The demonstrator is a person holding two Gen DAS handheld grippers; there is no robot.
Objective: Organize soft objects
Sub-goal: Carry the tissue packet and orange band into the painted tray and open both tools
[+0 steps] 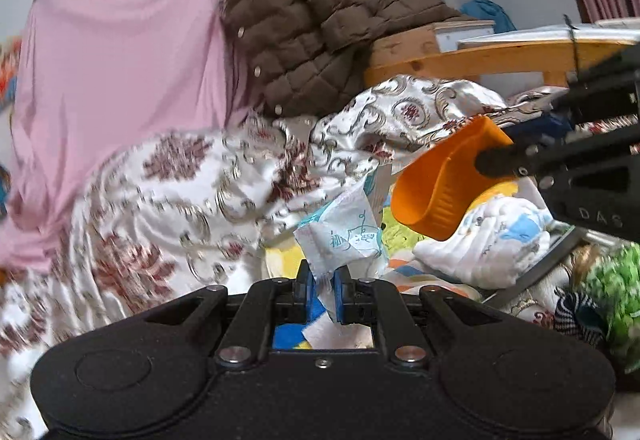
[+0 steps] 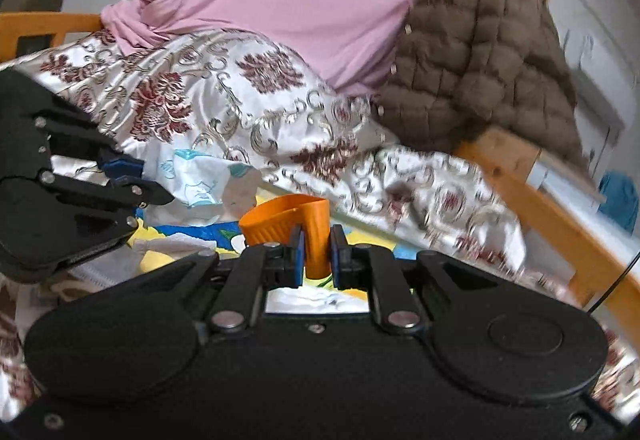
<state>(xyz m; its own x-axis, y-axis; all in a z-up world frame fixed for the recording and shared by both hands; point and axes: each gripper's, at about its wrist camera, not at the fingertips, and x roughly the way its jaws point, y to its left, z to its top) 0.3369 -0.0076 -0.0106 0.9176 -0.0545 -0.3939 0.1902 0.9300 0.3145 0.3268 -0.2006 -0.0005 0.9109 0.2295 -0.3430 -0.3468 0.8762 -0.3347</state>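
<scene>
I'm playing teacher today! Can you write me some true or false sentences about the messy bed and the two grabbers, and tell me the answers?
1. The right gripper is pinching an orange cup. True.
2. The left gripper holds nothing. False: it is shut on a white printed cloth with blue drawings.
3. A brown quilted jacket lies at the wooden bed frame. True.
4. The big sheet hanging behind the bed is green. False: it is pink.
5. The shiny quilt has dark red flower patterns. True.
6. The orange cup is full of water. False: it is squashed between the pads, and the left wrist view shows nothing inside.
</scene>
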